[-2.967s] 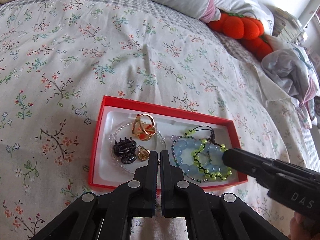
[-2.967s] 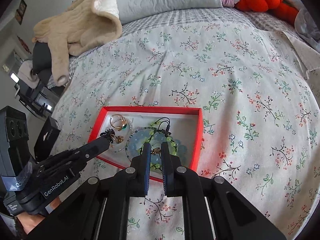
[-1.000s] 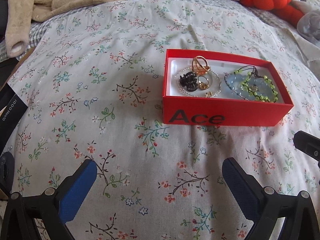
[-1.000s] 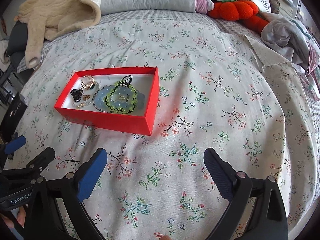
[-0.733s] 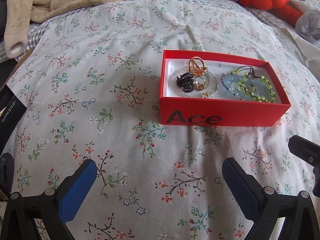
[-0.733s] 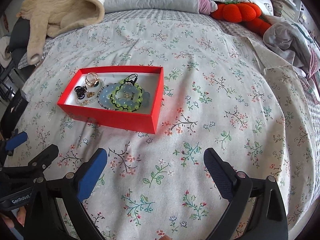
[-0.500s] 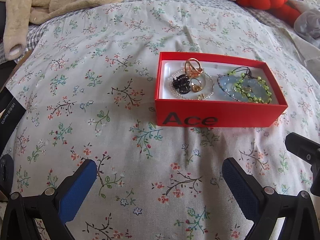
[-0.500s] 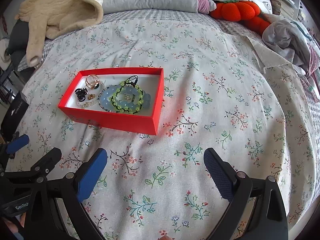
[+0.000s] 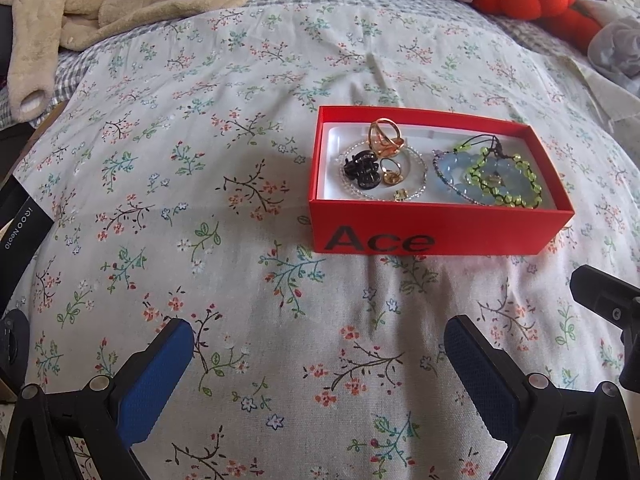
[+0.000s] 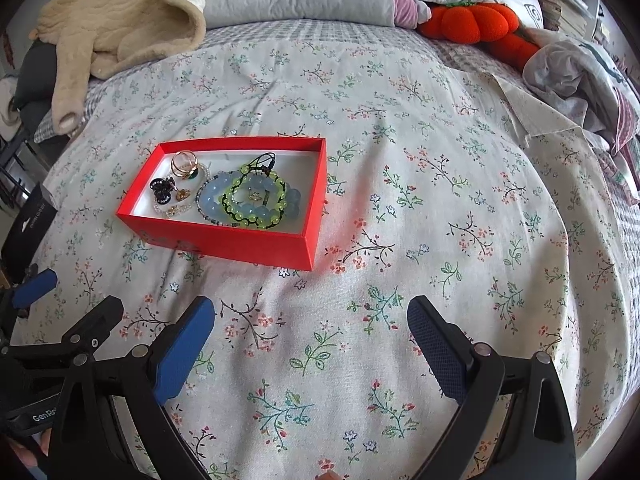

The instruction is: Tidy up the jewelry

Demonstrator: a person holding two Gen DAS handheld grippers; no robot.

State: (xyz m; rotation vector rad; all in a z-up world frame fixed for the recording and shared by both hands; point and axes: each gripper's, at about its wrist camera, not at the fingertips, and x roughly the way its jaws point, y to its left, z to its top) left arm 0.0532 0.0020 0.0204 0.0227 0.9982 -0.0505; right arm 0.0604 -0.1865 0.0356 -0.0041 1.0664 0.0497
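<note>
The red box (image 9: 436,220) sat on the floral bedspread (image 9: 200,160) ahead of both grippers, well apart from each, with the jewelry already inside it. From the left gripper (image 9: 320,364) the box lay forward and somewhat to the right, its long side running across the view and its printed wall facing the fingers. From the right gripper (image 10: 310,344) it lay forward and to the left, turned so that a near corner pointed back toward the fingers. Both grippers were spread wide with nothing between their pads. Inside the box, the black hair clip (image 9: 362,169) and gold ring (image 9: 385,141) lay at its left end, and the blue and green bead bracelets (image 9: 494,178) at its right end. Neither gripper looked clearly nearer; the left faced the box more squarely, which would likely suit any further reach.
</note>
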